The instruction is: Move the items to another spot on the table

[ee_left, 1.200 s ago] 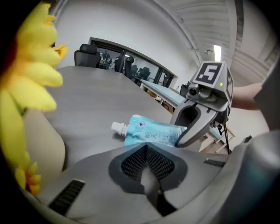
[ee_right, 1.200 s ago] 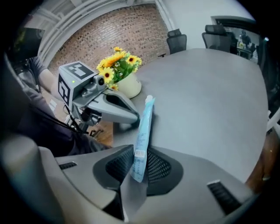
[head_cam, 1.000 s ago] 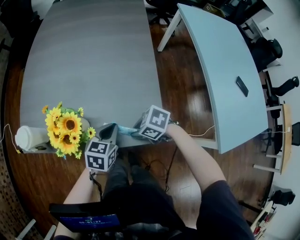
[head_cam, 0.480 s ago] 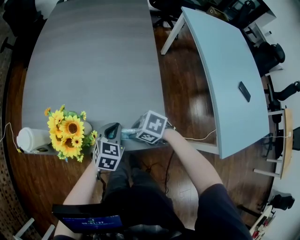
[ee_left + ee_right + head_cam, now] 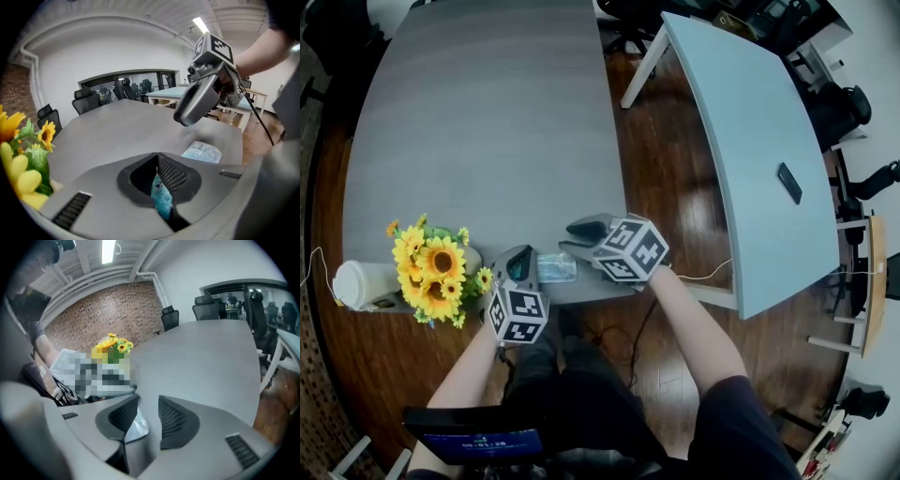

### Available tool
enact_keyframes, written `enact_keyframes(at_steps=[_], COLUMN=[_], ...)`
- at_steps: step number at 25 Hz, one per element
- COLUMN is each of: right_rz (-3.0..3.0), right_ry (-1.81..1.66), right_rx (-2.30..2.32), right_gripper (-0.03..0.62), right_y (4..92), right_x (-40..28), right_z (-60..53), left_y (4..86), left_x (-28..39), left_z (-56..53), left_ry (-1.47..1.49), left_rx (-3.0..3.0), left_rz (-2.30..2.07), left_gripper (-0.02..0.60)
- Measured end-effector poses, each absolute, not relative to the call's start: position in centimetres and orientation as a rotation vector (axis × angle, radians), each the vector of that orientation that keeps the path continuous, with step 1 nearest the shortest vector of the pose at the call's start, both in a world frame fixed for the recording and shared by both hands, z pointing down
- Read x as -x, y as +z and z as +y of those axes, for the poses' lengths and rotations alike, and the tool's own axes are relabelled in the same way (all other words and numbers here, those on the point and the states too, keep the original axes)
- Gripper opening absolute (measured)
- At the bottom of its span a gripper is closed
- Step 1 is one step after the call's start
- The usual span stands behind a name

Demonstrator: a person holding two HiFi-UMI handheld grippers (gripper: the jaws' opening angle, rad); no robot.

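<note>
At the near edge of the grey surface (image 5: pixel 487 112), the left tongs (image 5: pixel 520 266) are closed tight on one end of a blue packet (image 5: pixel 555 268), whose other end lies flat on the surface just beside a bunch of sunflowers (image 5: pixel 437 270) and a white paper cup (image 5: pixel 358 280). Close by on the packet's far side, the right tongs (image 5: pixel 581 234) have just been opening and now stand apart, gripping nothing, with only a pale corner of the packet showing by one pad.

Most of the table (image 5: pixel 487 112) was wide open; only the sunflowers (image 5: pixel 436 272) and cup (image 5: pixel 358 279) crowded the near-left edge.
</note>
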State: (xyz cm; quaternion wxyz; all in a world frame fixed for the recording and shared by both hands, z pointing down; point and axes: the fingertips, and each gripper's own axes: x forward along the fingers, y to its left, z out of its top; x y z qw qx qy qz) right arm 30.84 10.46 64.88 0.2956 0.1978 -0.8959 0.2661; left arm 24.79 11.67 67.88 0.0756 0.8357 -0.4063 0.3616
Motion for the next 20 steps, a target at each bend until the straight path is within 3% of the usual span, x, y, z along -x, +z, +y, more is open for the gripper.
enact_keyframes(at_steps=[1,3,5,13,20], right_rz=[-2.422,-2.524,-2.619,-2.886,-3.062], right_ry=[0.778,0.971,1.064,1.034,0.987], right_rx=[-0.496,-0.409,-0.383,-0.492,-0.376], right_gripper=[0.147,0.037,-0.021,-0.021,-0.023], right_y=[64.1,61.7,59.5,50.7,41.8], right_x=[-30.3,-28.8,-27.9,-26.3,-25.4], right_z=[11.1,12.5,13.4,15.9,20.5], left_y=[67.4,66.2,64.5,57.7,46.5], left_x=[-24.7,-24.5,-24.8,-23.1,-21.4], left_z=[11.5,11.4,11.3,12.9,17.1], left_ry=[1.062,1.002,0.884,0.563,0.266], left_rx=[-2.505,-2.506,-2.502,-2.413,-2.426], left_rz=[-1.239,-1.250,-1.226,-1.261,-1.430], left_gripper=[0.008,0.008,0.008,0.005,0.005])
